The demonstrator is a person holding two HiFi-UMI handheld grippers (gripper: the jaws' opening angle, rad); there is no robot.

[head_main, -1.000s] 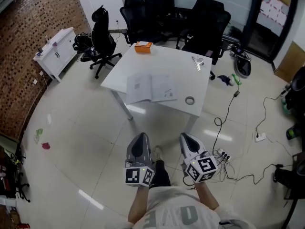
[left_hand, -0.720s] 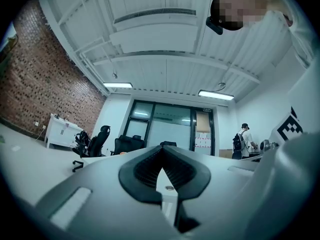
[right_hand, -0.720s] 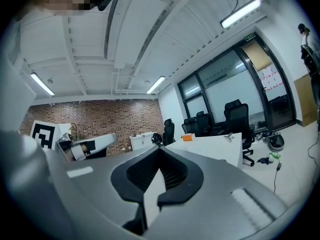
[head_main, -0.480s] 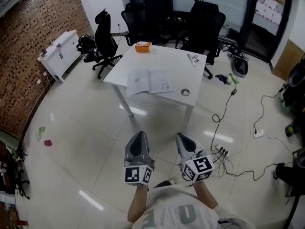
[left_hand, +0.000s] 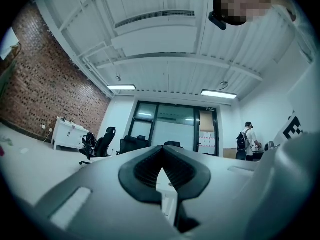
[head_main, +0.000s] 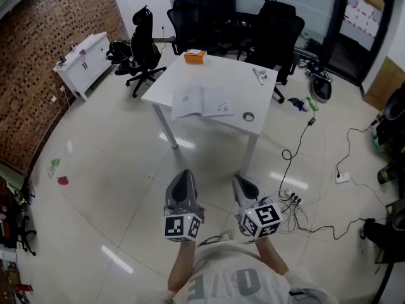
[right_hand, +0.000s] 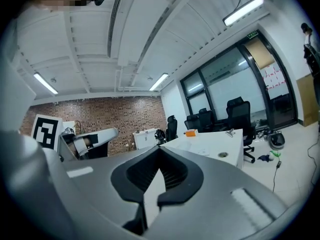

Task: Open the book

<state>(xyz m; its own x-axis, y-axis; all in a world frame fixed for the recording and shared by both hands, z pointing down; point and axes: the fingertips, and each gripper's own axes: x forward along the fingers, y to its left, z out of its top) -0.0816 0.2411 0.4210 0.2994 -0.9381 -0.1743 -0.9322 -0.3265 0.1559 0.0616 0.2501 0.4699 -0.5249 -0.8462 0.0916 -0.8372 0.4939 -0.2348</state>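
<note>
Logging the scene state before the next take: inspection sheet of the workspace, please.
Surface: white table, across bare floor from the person.
Job's things: book lying open, pages up, near the table's front edge.
Clutter: orange box at the far edge; tape roll; small metal item, type unclear.
Grippers: left gripper and right gripper both shut, empty, over the floor short of the table.
Cables: power strip and loose cables on the floor at right.
Surroundings: black office chairs, white cabinet, brick wall.

An open book [head_main: 202, 101] lies on the white table [head_main: 221, 75] near a small ring [head_main: 249, 116].
</note>
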